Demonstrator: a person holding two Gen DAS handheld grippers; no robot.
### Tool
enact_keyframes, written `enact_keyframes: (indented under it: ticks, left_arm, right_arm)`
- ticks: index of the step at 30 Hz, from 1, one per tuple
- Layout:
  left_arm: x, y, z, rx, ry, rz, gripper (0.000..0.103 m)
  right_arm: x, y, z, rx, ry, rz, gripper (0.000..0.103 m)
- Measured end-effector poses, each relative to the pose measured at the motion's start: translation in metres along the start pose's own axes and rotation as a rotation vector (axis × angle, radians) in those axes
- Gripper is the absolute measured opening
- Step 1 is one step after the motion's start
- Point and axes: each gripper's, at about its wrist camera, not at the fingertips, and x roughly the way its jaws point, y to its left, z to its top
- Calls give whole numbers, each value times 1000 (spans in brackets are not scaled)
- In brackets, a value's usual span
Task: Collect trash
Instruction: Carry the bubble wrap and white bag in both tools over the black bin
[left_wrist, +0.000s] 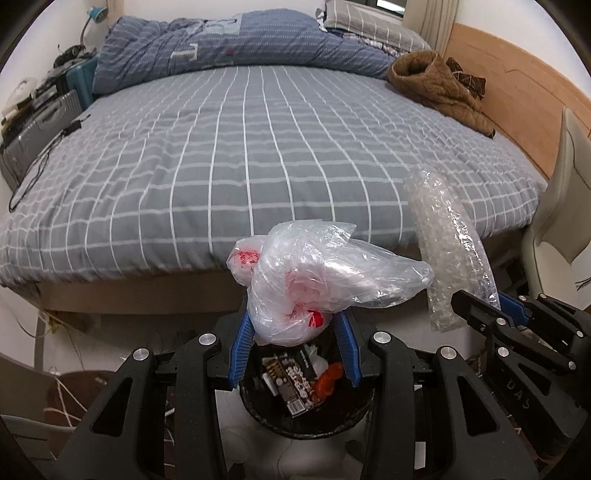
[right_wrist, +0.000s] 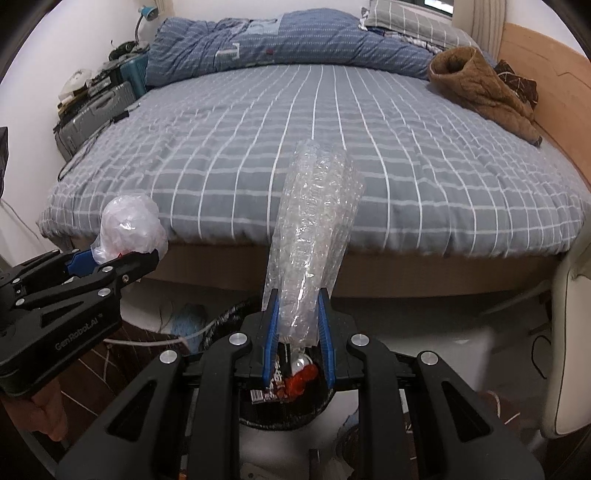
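Right gripper (right_wrist: 297, 325) clamped on bubble wrap (right_wrist: 314, 236), long axis upright, tilted toward bed (right_wrist: 332, 155). Left gripper (left_wrist: 295, 343) pinching crumpled plastic bag (left_wrist: 317, 280) above trash bin (left_wrist: 303, 417).

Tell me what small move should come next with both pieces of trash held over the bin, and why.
Probably open the left gripper: its crumpled plastic bag sits directly above the black trash bin, while the right gripper holds the bubble wrap.

Grey checked bed (left_wrist: 258, 155), blue quilt (left_wrist: 236, 40), wooden headboard (left_wrist: 517, 85), white wall (left_wrist: 55, 33), suitcases (left_wrist: 40, 125)
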Motion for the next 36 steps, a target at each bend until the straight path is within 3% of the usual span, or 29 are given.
enact_keyframes:
  ticks: [10, 20, 25, 30, 36]
  left_arm:
    - [56, -11, -41, 28, 105, -17, 40]
    - [110, -26, -50, 46, 206, -38, 40]
    - [123, -38, -48, 67, 215, -59, 40]
    - [129, -42, -55, 84, 215, -67, 45]
    - [134, -34, -63, 94, 215, -36, 63]
  right_arm:
    - [36, -8, -41, 32, 94, -11, 19]
    - [72, -36, -56, 78, 174, -31, 19]
    - [80, -53, -59, 102, 194, -48, 19]
    - [86, -54, -63, 106, 210, -50, 19]
    - [94, -42, -62, 90, 220, -39, 19]
